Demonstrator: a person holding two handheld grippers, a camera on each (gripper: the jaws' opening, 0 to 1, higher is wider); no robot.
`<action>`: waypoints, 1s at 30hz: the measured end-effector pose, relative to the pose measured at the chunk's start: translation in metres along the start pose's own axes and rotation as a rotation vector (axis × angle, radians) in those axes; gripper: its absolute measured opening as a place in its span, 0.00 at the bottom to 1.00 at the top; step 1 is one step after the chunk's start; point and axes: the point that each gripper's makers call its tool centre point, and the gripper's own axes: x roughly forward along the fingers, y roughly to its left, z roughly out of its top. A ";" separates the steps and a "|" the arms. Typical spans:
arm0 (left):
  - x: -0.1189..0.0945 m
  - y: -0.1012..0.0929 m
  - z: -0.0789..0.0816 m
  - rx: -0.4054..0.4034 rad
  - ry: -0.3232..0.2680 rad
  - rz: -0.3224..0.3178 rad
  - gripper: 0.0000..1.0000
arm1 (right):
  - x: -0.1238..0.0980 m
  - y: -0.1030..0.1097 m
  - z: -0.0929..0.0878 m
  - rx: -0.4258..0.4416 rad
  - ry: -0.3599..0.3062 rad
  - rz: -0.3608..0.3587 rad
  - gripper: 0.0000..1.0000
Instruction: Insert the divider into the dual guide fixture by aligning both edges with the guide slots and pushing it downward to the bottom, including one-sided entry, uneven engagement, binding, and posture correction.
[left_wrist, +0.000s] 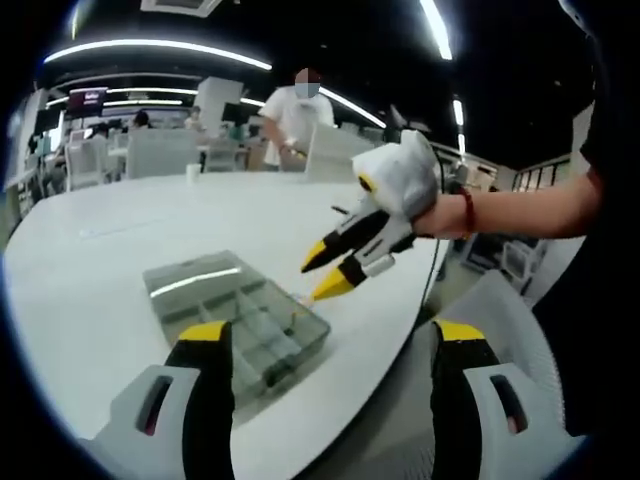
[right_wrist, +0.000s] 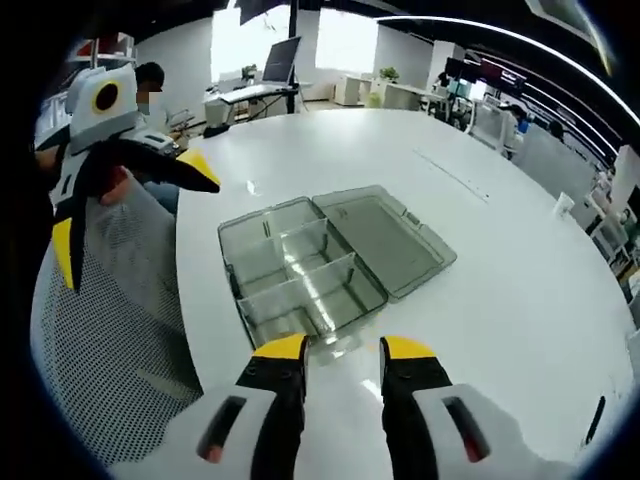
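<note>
Your right gripper (right_wrist: 342, 352) is partly open, with a small clear piece between its tips, maybe the divider; I cannot tell. The clear box (right_wrist: 305, 275) sits just ahead. Your left gripper (left_wrist: 330, 350) is wide open, empty. Tilt it, and one edge could jam.

Box: a compartment box (right_wrist: 305, 272) sits on the round table (right_wrist: 500, 250), near the table's edge.
Lid: the open lid (right_wrist: 385, 235) lies flat on the table beside the tray, on its right in the right gripper view.
Dividers: partitions (right_wrist: 318, 268) stand inside the tray.
Loose piece: possibly a small part (right_wrist: 335, 345) on the table between tray and right gripper (right_wrist: 343, 352).
Chair: a mesh chair (right_wrist: 110, 330) stands off the table edge.
</note>
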 end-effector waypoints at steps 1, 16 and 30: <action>0.000 0.000 0.000 0.000 0.001 0.000 0.79 | -0.001 -0.001 -0.004 0.015 0.001 -0.006 0.26; 0.003 -0.008 -0.002 -0.002 0.010 -0.045 0.79 | -0.015 -0.008 -0.037 0.171 0.002 -0.101 0.32; 0.001 -0.010 -0.006 -0.010 0.016 -0.062 0.81 | -0.002 -0.013 -0.064 0.280 0.039 -0.203 0.42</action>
